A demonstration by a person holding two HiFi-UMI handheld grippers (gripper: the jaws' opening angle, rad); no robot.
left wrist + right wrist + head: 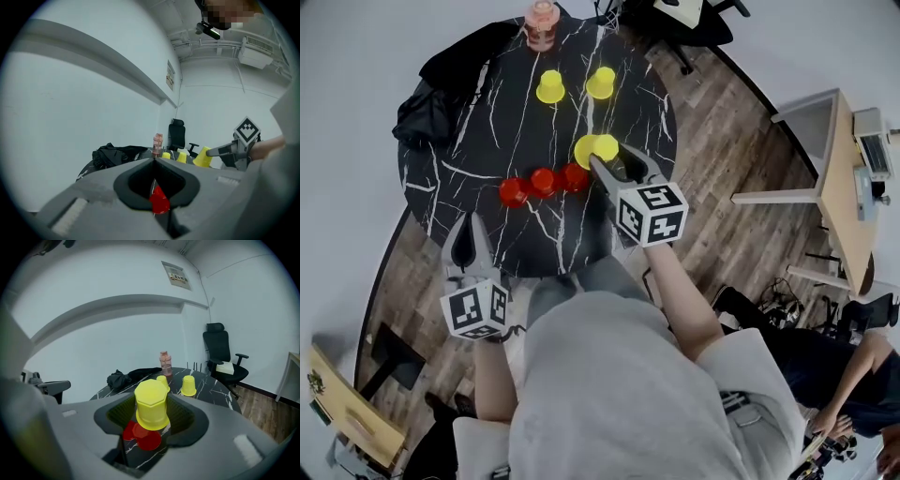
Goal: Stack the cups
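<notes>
Yellow cup (pixel 596 147) is clamped in the right gripper (pixel 612 159), raised over the table's (pixel 487 141) middle beside three red cups (pixel 544 182). Two more yellow cups (pixel 550 87) wait near the far edge (nothing looks nested yet). The left gripper (pixel 474 225), closed and empty, hovers at the near edge.

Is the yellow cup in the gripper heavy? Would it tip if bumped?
Probably light: the yellow cup looks like thin plastic. Seems stiff, undented in the right gripper. Set on its wide rim, it likely won't tip.
</notes>
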